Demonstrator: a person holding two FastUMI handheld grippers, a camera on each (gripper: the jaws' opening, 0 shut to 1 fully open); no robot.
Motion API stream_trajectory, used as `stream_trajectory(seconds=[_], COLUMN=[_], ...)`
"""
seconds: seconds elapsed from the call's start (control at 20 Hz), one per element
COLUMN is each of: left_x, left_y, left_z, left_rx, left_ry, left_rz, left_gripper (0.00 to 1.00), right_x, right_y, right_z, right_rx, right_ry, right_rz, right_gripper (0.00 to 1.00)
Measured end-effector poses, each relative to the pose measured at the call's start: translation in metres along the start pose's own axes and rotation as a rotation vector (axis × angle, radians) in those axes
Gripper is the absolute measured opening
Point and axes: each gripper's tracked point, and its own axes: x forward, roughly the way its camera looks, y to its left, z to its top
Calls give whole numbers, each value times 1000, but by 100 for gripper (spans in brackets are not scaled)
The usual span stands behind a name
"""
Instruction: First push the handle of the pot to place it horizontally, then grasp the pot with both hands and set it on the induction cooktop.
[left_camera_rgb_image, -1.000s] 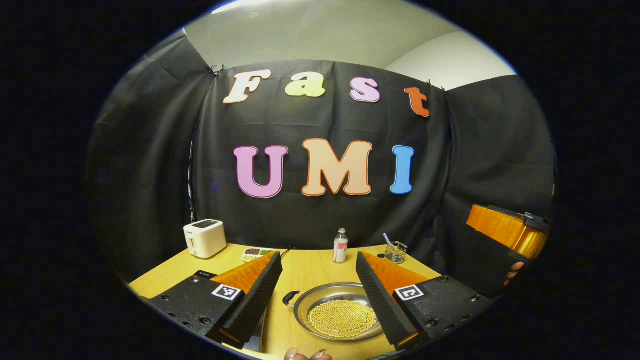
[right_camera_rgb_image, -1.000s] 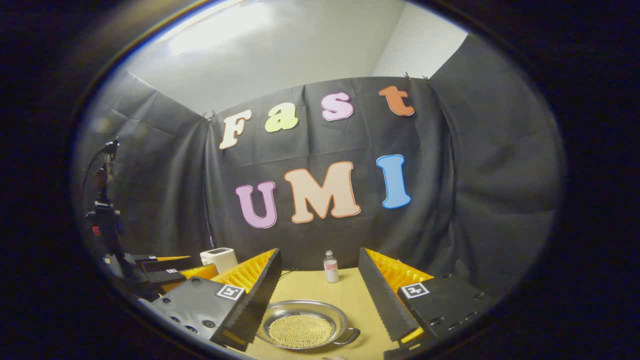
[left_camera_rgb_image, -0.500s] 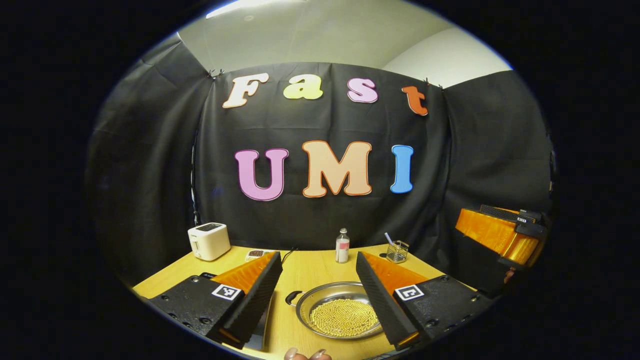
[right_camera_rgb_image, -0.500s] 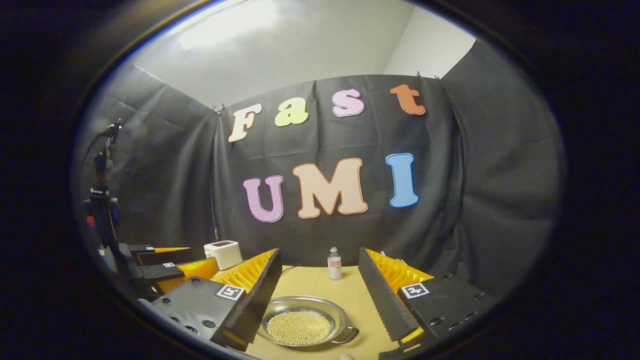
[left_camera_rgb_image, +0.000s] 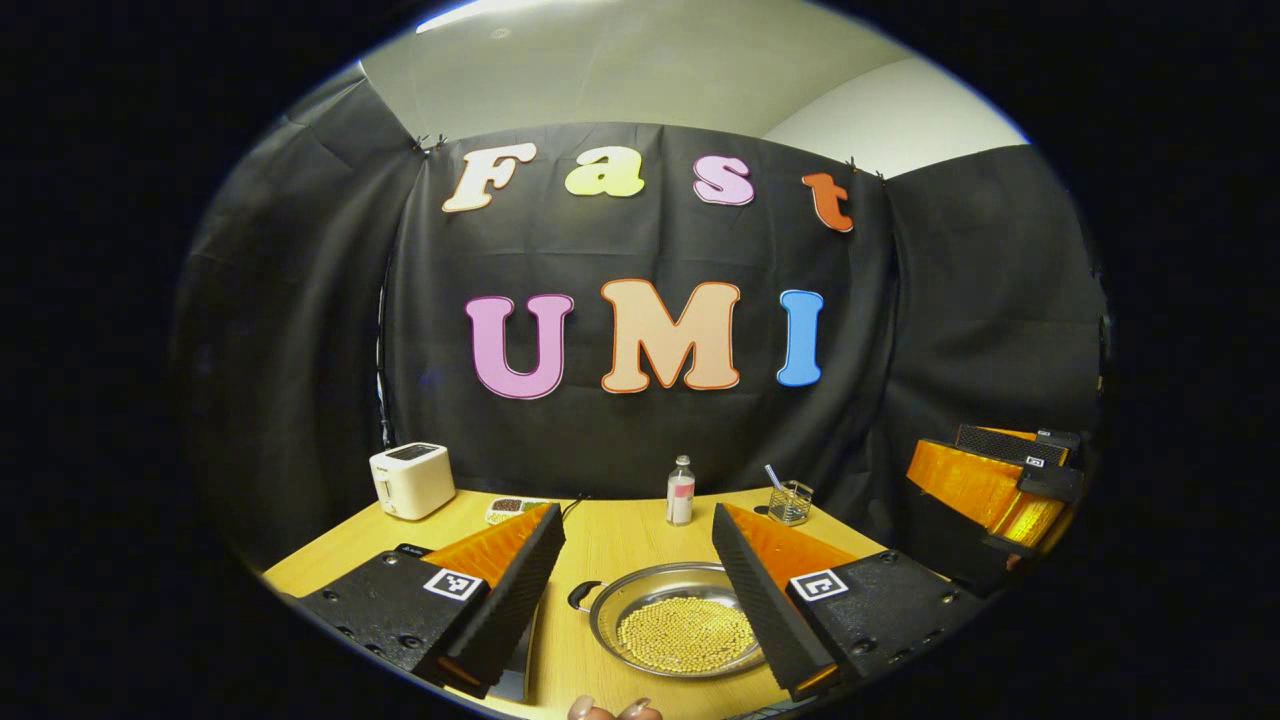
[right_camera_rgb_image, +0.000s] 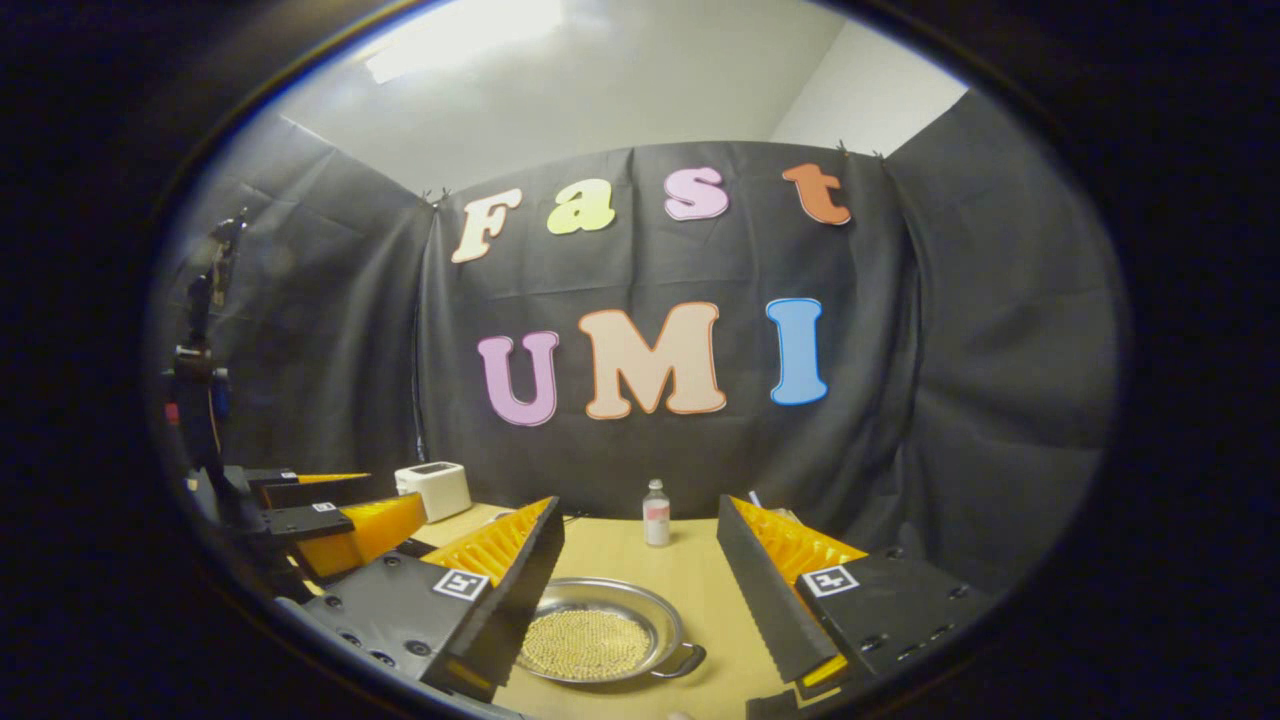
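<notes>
Right hand-held gripper (right_camera_rgb_image: 640, 600) drifted lower toward pot (right_camera_rgb_image: 595, 642); left hand-held gripper (left_camera_rgb_image: 637, 590) steady. Both wide open, empty. Risk: hasty handle (right_camera_rgb_image: 682, 661) shove at 5 o'clock spills beads (left_camera_rgb_image: 685, 634) onto bench (left_camera_rgb_image: 610, 545).

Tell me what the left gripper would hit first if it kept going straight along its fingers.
Probably the small bottle at the table's back, then the booth wall. The left gripper is open above the pot, seemingly aimed level over it, though depth is unclear.

A silver pot (left_camera_rgb_image: 682, 625) of yellow beads sits on the pale wooden table (left_camera_rgb_image: 620, 545); the toaster (left_camera_rgb_image: 410, 480) is cream.
</notes>
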Motion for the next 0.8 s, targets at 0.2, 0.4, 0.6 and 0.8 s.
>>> stream_trajectory(seconds=[0.2,0.4,0.6,0.8], left_x=[-2,-3,-1,2], left_y=[4,11,17,19], left_z=[-4,-8,-13,-18], left_rx=[-1,0,-3,-5], left_ry=[10,22,33,45], left_rz=[8,19,29,27], left_gripper=[96,96,96,96], right_x=[-1,1,0,5], right_y=[2,3,2,-2], right_z=[-12,-32,-42,-49], right_rx=[2,17,2,-20], right_ry=[31,92,123,127], right_rz=[-4,-6,-22,-52], right_gripper=[75,58,34,0])
